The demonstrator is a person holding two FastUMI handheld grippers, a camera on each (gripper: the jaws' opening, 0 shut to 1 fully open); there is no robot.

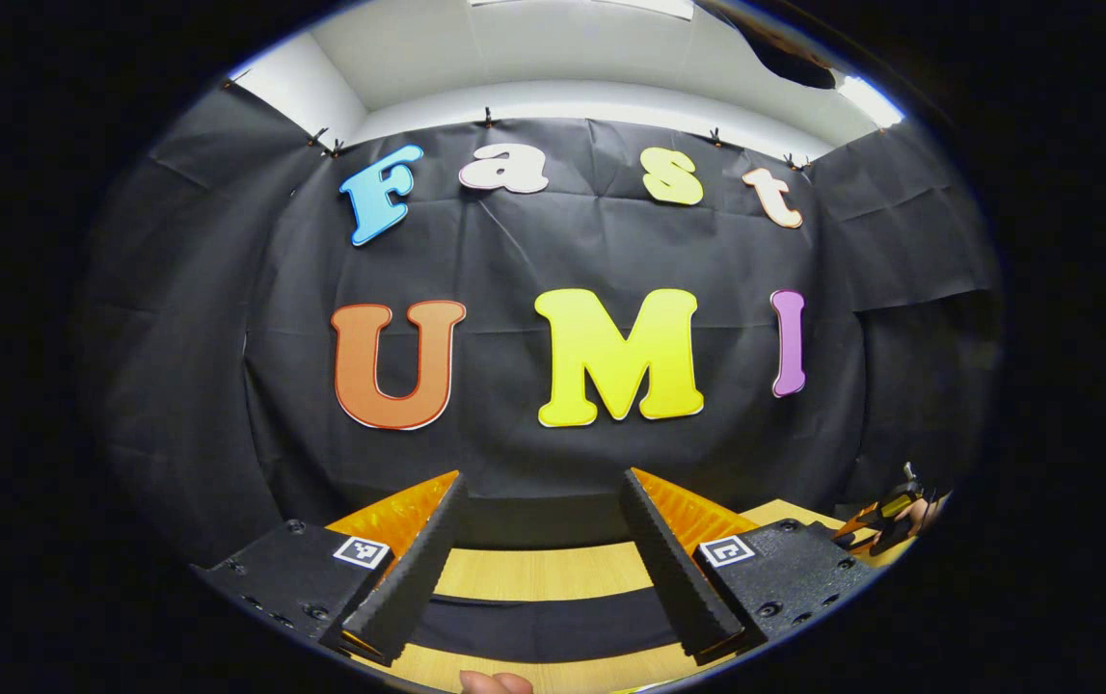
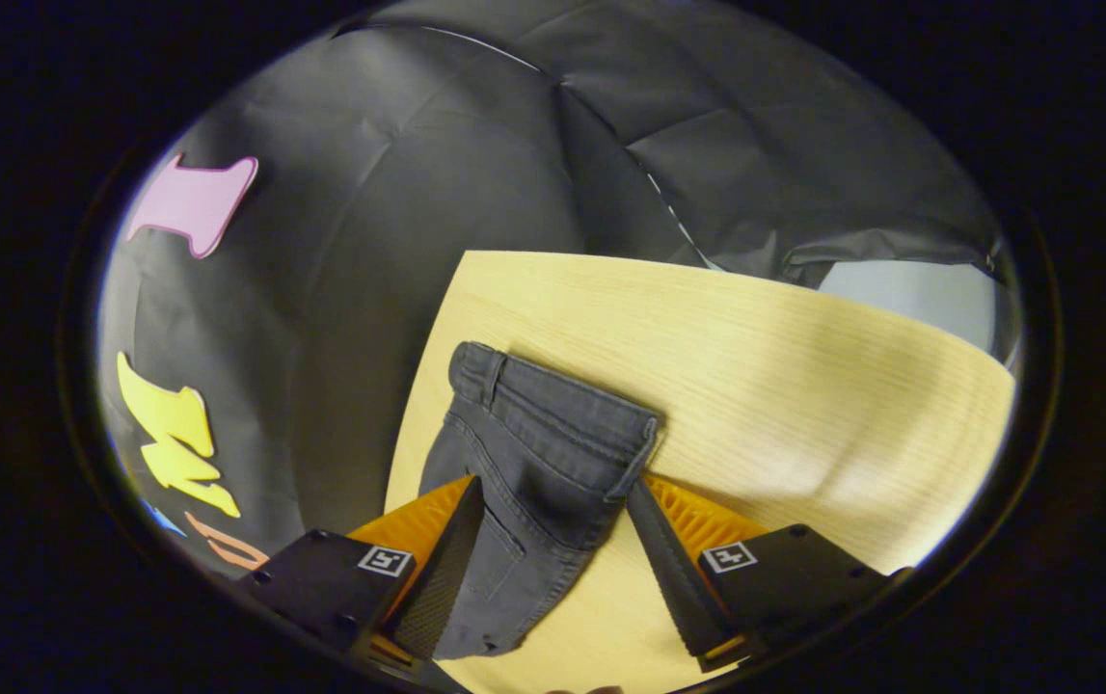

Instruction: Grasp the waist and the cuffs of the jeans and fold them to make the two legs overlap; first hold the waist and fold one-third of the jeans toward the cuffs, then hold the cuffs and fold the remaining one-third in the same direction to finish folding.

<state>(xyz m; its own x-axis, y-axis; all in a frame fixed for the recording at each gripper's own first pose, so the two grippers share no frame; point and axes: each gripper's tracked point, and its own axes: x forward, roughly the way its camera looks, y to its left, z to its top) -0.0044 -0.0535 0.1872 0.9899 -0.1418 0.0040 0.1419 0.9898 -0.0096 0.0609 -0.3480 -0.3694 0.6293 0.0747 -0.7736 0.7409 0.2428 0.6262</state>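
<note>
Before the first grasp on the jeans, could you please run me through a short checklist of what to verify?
1. Right gripper open: ok, fingers spread apart.
2. Right gripper aimed at the waist of the jeans: ok, waistband lies ahead between its fingers.
3. Left gripper open: ok, nothing held.
4. Left gripper over the cuffs: cannot tell; a dark strip of cloth crosses the table below it.
5. Jeans flat on the table: ok at the waist end; legs cannot tell.
6. Legs already overlapped: cannot tell.
</note>
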